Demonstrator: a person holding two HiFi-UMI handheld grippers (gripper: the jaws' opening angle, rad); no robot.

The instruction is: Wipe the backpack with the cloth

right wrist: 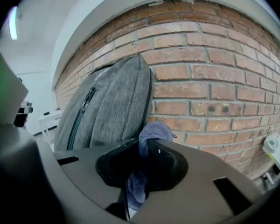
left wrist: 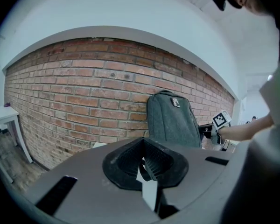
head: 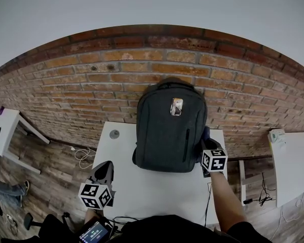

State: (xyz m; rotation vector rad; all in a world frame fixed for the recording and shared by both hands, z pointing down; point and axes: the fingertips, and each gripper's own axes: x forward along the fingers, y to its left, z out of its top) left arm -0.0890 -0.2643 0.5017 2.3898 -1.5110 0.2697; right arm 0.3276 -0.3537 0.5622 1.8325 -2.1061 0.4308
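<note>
A dark grey backpack (head: 169, 128) stands upright on the white table (head: 157, 191), leaning against the brick wall. My right gripper (head: 206, 143) is at the backpack's right side, low down, shut on a blue cloth (head: 206, 134). In the right gripper view the cloth (right wrist: 151, 132) bulges out between the jaws of the right gripper (right wrist: 142, 158), close beside the backpack (right wrist: 107, 106). My left gripper (head: 106, 166) hovers over the table's front left corner, away from the bag. In its own view the left gripper (left wrist: 147, 164) is shut on nothing, with the backpack (left wrist: 172, 120) ahead.
A small grey disc (head: 114, 133) lies on the table left of the backpack. A white side table (head: 2, 128) stands at far left, another white surface (head: 294, 166) at right. Cables (head: 83, 156) lie on the wooden floor by the wall.
</note>
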